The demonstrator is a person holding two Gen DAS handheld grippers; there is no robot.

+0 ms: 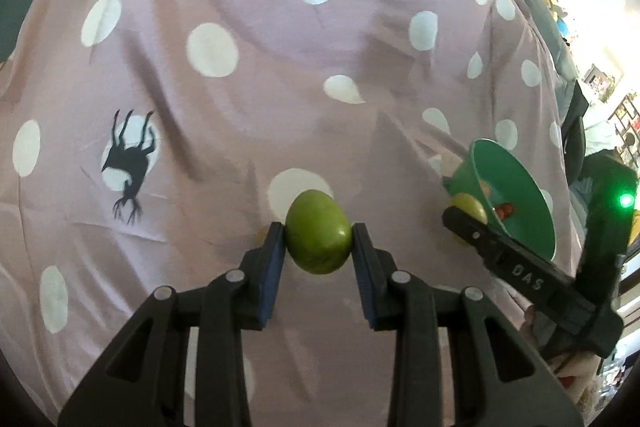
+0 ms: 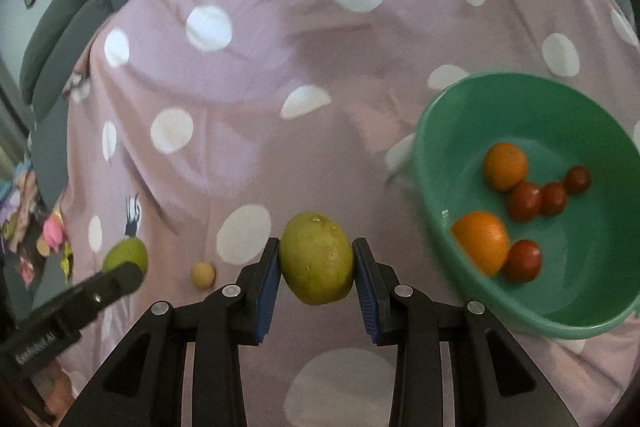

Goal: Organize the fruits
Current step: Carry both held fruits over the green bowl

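My left gripper (image 1: 319, 239) is shut on a green fruit (image 1: 319, 231), held over the pink spotted cloth (image 1: 240, 87). My right gripper (image 2: 316, 259) is shut on a yellow-green fruit (image 2: 316, 257), left of the green bowl (image 2: 448, 131). The bowl holds two oranges (image 2: 505, 166) and several small red fruits (image 2: 524, 201). In the right wrist view the left gripper's finger (image 2: 100, 291) and its green fruit (image 2: 126, 255) show at the left. In the left wrist view the bowl (image 1: 516, 187) and the right gripper's finger (image 1: 520, 267) with its fruit (image 1: 470, 209) show at the right.
A small tan round fruit (image 2: 202, 274) lies on the cloth between the two grippers. Grey cushions (image 2: 68, 27) lie at the cloth's far left edge. Colourful small items (image 2: 44, 239) lie beyond the left edge of the cloth.
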